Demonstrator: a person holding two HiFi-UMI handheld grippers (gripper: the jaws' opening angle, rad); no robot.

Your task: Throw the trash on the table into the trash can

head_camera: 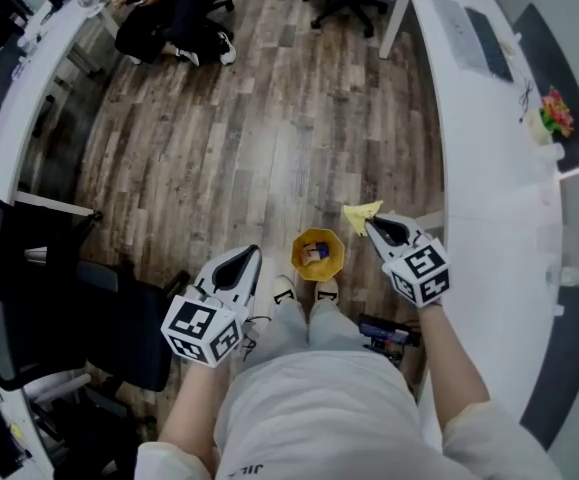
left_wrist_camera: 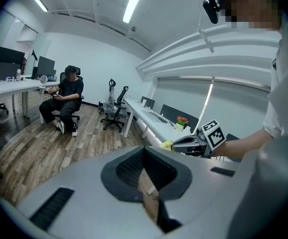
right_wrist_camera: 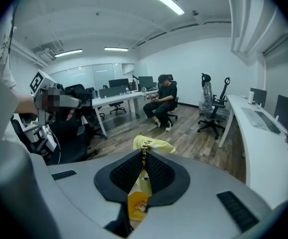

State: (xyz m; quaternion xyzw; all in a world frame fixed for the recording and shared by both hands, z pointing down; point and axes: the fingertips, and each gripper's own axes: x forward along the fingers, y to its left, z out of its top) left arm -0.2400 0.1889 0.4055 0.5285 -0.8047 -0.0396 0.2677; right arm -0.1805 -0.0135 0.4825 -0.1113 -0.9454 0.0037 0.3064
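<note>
I am holding the right gripper (right_wrist_camera: 144, 152) with its jaws clamped on a yellow wrapper (right_wrist_camera: 154, 144), whose top is poking out past the tips. In the head view the wrapper is showing just beside the right rim of the bin (head_camera: 299, 256), which is standing on the floor (head_camera: 269, 148) by my shoes. The left gripper (left_wrist_camera: 144, 151) is hanging left of the bin, jaws together, nothing between them.

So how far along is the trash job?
Done: the yellow trash can already holds a bluish item. In hand: right tongs shut on a yellow wrapper, just right of the can. To do: drop it in. Left tongs shut, empty.
</note>
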